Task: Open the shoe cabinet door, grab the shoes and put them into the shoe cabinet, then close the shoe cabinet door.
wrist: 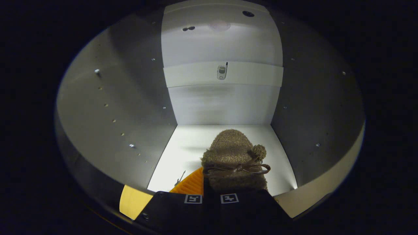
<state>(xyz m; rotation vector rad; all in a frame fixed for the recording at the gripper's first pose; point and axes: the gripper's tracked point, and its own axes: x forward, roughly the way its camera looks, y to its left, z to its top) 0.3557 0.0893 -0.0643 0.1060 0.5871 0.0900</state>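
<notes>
- The gripper (211, 192) is nearest; its body carries two small square markers side by side, and a pale yellow tag sits at its left.
- Two fingers reach forward. One finger (191, 185) shows at the left of the shoe, ribbed on its surface; the other is hidden behind the shoe.
- The fingers stand close together with the heel end of the shoe between them. Whether both fingers really press on it, I cannot tell.
- One shoe (234, 160) is here: a brown fuzzy slipper with a rounded toe, woolly in texture.
- On the slipper there is one thin dark bow (241, 168) tied across the top, and one small round pompom (259, 151) at its right side.
- The slipper is inside the shoe cabinet, its toe pointing to the back, over the white smooth shelf floor (189, 147).
- Two grey side walls (130, 107) stand left and right, flat, each with small holes and several small metal pins.
- At the far end is the white back panel (222, 104), crossed by one horizontal white rail (254, 74) with one small metal fitting (222, 71) in its middle.
</notes>
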